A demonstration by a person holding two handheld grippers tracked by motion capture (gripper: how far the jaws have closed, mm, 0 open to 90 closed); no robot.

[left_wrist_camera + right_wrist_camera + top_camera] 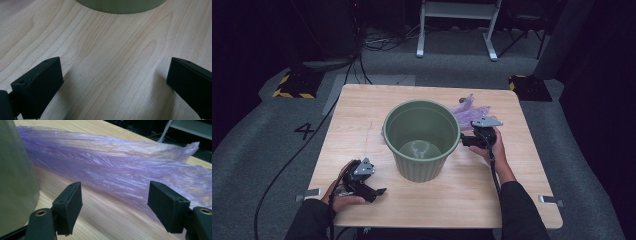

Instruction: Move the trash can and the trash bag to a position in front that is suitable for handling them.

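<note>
bag (120, 172): thin purple plastic, crumpled, stretched flat on table
place: far right of table, just beside bin (422, 137)
bin: green, upright, open, mid-table

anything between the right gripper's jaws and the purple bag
No. In the right gripper view only bare wooden table separates the right gripper, jaws open, from the purple plastic bag.

Dim room; grey carpet floor (257, 135); white frame legs (457, 30) beyond wooden table (362, 110); hazard-striped blocks (294, 85).
</note>
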